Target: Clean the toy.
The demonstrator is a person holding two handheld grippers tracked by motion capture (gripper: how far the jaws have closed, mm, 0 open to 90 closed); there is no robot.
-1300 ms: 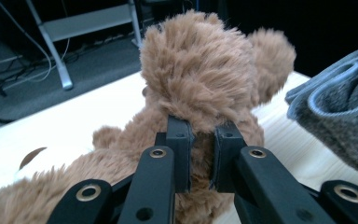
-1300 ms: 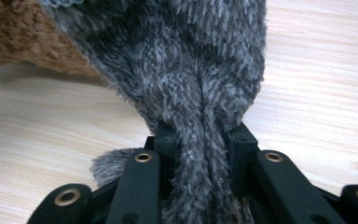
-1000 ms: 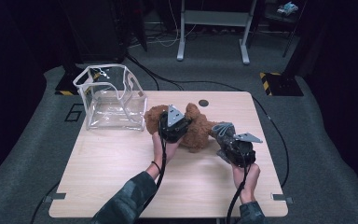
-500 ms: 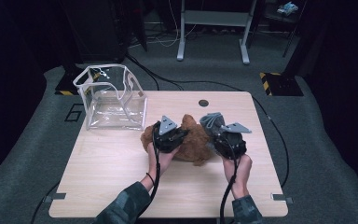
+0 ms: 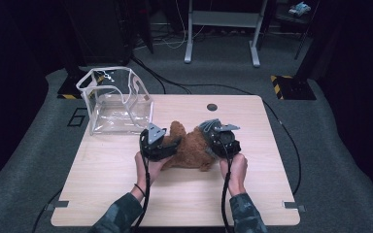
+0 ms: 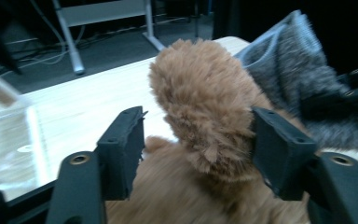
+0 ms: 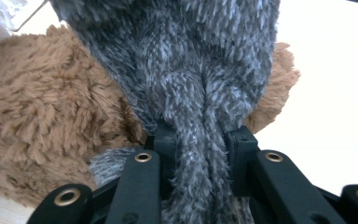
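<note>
Poking between left claw (image 6: 198, 154): bear limb (image 6: 205, 107)

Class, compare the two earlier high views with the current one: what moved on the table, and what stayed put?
The brown plush toy came nearer the person. The left gripper came back with it, jaws open around a plush limb. The right gripper swung in from the right, now shut on the grey knitted garment. The clear plastic bag and table stayed.
</note>
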